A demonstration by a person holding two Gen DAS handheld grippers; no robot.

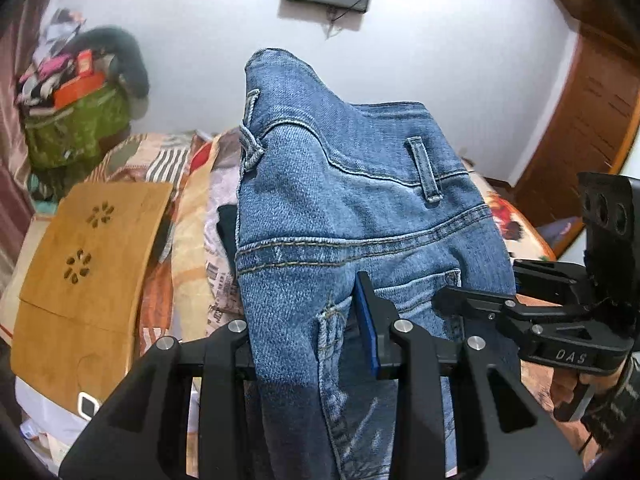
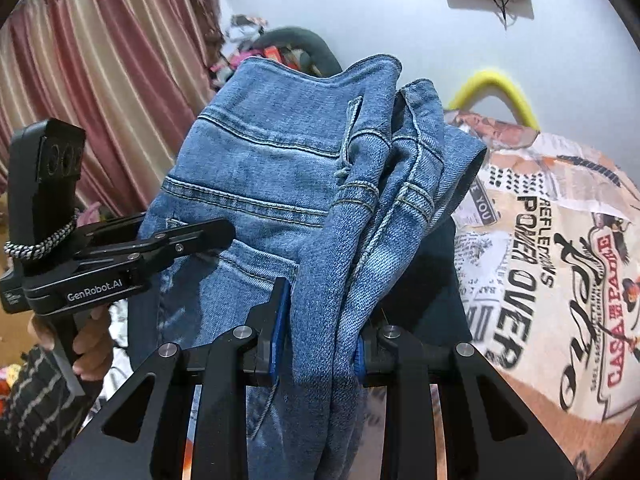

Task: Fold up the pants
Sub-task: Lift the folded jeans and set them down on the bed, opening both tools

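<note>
Jeans (image 1: 352,216) are held up off the bed (image 1: 524,236) by both grippers, the waistband end standing above the jaws and the legs hanging down below them. The left gripper (image 1: 316,344) is clamped on a fold of denim beside a back pocket — its blue pad (image 1: 366,324) is seen pressing the cloth. The right gripper (image 2: 320,344) is pinched on a bunched edge of the jeans, several layers being squeezed between its pads. In each wrist view the other gripper is seen at the side, gripped by a hand (image 2: 86,336) in a striped sleeve (image 2: 36,404). A printed sheet (image 2: 560,264) is spread over the bed, and a wooden board (image 1: 88,264) lies to the left — beyond it a green bag (image 1: 76,128) stands heaped with clutter.
</note>
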